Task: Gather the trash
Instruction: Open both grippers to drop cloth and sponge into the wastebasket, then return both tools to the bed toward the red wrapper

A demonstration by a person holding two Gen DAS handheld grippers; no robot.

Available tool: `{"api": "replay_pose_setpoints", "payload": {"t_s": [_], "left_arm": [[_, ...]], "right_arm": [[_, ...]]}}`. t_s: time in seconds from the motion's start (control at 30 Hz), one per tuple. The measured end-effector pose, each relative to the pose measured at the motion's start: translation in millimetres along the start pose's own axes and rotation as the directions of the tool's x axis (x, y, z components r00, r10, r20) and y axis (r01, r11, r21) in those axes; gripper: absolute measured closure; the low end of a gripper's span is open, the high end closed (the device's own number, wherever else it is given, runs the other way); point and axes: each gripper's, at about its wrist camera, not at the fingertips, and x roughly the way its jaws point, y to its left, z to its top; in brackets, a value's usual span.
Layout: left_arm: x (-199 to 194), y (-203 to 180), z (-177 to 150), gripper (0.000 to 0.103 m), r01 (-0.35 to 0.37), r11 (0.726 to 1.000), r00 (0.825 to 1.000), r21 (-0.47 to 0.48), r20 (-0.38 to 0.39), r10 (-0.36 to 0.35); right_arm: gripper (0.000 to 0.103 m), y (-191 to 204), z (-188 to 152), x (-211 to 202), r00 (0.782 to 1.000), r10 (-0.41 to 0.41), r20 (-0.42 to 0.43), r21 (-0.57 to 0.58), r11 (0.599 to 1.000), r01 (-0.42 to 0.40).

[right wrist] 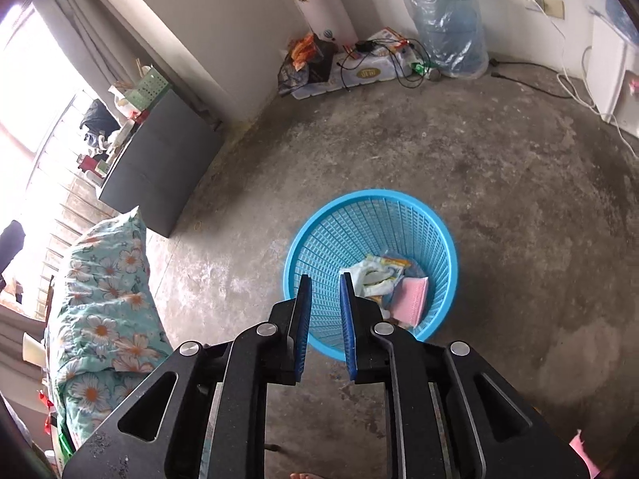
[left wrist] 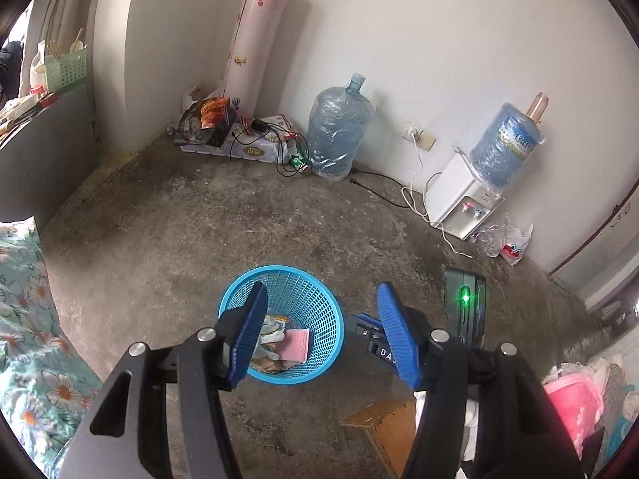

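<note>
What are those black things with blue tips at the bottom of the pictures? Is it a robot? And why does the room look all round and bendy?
It is not a robot. A person holds a grabbing tool in each hand, and each tool carries a small camera that looks out along its two fingers. The lens sees very wide, so the room bends into a circle.

One picture comes from the left gripper. Its blue fingers stand wide apart and hold nothing. The other comes from the right gripper. Its fingers are only a little apart, also with nothing between them.

Both look down at a blue basket on the grey floor. Inside lie crumpled wrappers and a pink cloth: the trash being collected. Against the wall stand a big water bottle and a white water dispenser.
</note>
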Motion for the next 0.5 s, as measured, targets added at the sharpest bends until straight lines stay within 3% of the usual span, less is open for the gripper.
{"api": "replay_pose_setpoints", "payload": {"t_s": [0.2, 0.3, 0.43, 0.5], "left_arm": [[-109.5, 2.7, -22.3, 0.040, 0.027, 0.999, 0.995, 0.025, 0.095, -0.029], [-172.1, 12.4, -43.9, 0.039, -0.020, 1.000, 0.983, -0.005, 0.182, 0.021], [-244.0, 26.3, -80.4, 0.035, -0.110, 0.994, 0.966, -0.020, 0.233, 0.111], [-274.4, 39.1, -100.7, 0.034, -0.142, 0.987, 0.957, -0.070, 0.245, 0.155]], "right_arm": [[0.069, 44.8, -24.7, -76.5, 0.993, 0.063, 0.103, -0.080, 0.995, -0.055], [0.058, 72.9, -41.5, -116.1, 0.981, 0.126, 0.151, -0.123, 0.987, -0.107], [0.047, 108.1, -68.2, -162.9, 0.956, 0.212, 0.203, -0.188, 0.966, -0.175], [0.044, 126.4, -81.4, -179.1, 0.943, 0.265, 0.201, -0.239, 0.947, -0.215]]}}
